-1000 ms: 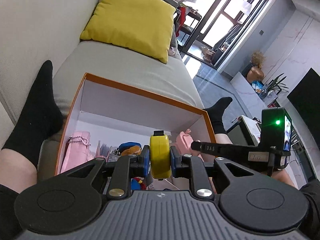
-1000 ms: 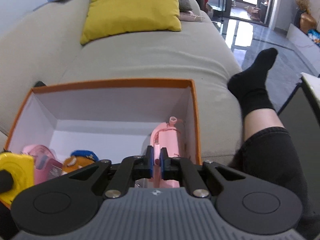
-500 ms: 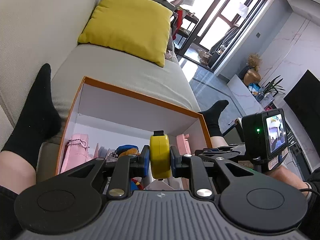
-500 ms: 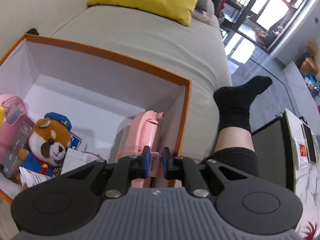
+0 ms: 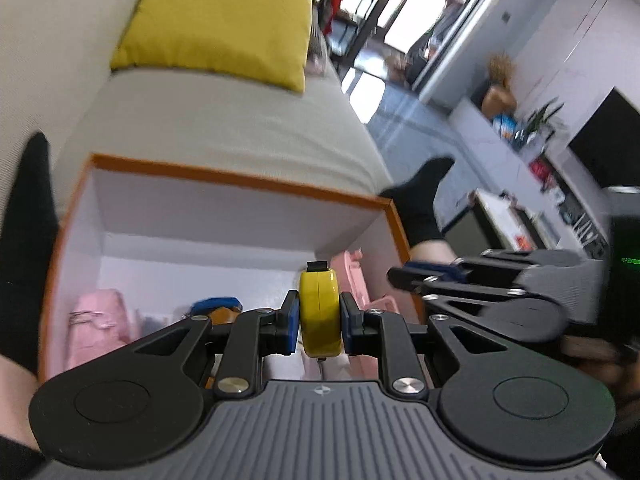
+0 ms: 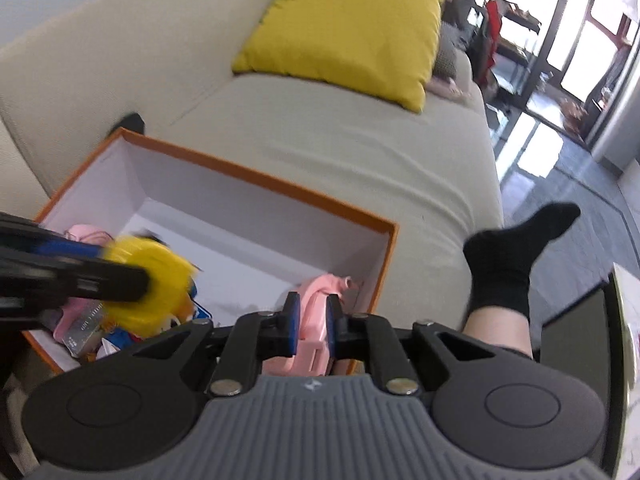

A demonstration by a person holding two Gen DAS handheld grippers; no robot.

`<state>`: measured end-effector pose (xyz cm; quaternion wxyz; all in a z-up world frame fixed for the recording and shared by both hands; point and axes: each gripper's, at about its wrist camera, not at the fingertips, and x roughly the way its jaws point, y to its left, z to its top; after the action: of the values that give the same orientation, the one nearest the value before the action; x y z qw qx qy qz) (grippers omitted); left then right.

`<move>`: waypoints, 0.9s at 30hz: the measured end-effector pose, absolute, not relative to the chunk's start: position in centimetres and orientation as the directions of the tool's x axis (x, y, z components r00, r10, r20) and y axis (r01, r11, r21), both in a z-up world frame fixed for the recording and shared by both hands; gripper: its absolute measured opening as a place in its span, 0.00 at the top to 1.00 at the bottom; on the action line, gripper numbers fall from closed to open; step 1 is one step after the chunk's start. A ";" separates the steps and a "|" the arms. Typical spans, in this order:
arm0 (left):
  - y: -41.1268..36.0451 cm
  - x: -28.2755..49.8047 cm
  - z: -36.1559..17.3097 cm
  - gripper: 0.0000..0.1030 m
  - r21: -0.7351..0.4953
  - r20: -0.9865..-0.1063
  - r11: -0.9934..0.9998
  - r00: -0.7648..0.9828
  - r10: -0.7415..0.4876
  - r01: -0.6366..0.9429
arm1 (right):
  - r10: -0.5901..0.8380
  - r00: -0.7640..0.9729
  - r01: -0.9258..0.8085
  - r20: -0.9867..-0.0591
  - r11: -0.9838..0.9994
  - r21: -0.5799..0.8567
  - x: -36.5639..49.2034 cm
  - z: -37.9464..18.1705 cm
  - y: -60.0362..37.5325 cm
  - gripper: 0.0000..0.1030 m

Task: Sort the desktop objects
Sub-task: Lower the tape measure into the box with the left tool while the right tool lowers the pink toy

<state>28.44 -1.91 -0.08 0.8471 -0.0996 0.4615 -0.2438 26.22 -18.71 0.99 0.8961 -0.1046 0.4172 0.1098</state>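
Observation:
An orange-rimmed white box (image 5: pixel 240 178) (image 6: pixel 260 184) stands on a beige sofa. My left gripper (image 5: pixel 320 320) is shut on a yellow tape measure (image 5: pixel 320 312) and hovers over the box's right half. The right wrist view shows that tape measure (image 6: pixel 148 280) as a blur. My right gripper (image 6: pixel 313 316) (image 5: pixel 400 276) hangs just above the box's right wall, its jaws slightly apart and gripping nothing. A pink item (image 6: pixel 324 284) (image 5: pixel 352 272) leaning on that wall shows through the gap. A pink pouch (image 5: pixel 100 316) and a plush toy (image 5: pixel 218 306) lie inside.
A yellow cushion (image 5: pixel 224 20) sits at the sofa's far end. The person's legs in black socks flank the box, one on the left (image 5: pixel 24 220) and one off the sofa's right edge (image 6: pixel 508 260). A low table (image 5: pixel 508 216) stands on the right.
The left gripper has carried the tape measure rightward over the box. The right gripper has rolled and lifted off the pink item, and its jaws have parted a little.

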 end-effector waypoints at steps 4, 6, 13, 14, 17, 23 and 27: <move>-4.0 31.0 -2.3 0.78 -0.379 -0.789 0.862 0.370 -0.490 0.336 | 0.135 0.662 -0.309 -0.737 0.945 -0.104 26.4 0.5 -19.5 0.82; -5.0 32.2 -3.3 0.78 -0.369 -0.814 0.869 0.336 -0.473 0.329 | 0.146 0.669 -0.314 -0.729 0.944 -0.100 26.6 0.1 -19.8 0.82; -7.2 34.8 -6.1 0.78 -0.334 -0.866 0.882 0.262 -0.426 0.333 | 0.183 0.694 -0.324 -0.697 0.943 -0.075 27.8 -0.8 -21.0 0.82; -7.3 35.2 -6.5 0.78 -0.341 -0.867 0.880 0.251 -0.430 0.330 | 0.187 0.691 -0.323 -0.698 0.944 -0.067 28.0 -0.9 -21.1 0.82; -7.4 36.1 -7.6 0.78 -0.343 -0.879 0.891 0.233 -0.416 0.299 | 0.199 0.695 -0.321 -0.691 0.946 -0.051 28.1 -1.2 -21.5 0.82; -6.6 37.0 -9.5 0.78 -0.392 -0.881 0.901 0.208 -0.426 0.186 | 0.215 0.699 -0.330 -0.682 0.943 -0.041 28.1 -1.7 -21.4 0.82; -6.0 36.8 -9.8 0.77 -0.393 -0.889 0.907 0.191 -0.417 0.151 | 0.213 0.696 -0.325 -0.686 0.945 -0.036 28.2 -2.0 -21.4 0.82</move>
<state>36.79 -5.99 -9.78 0.7638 -0.1092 0.6084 -0.1857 28.24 -21.35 -2.04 0.9177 -0.0774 0.3612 0.1465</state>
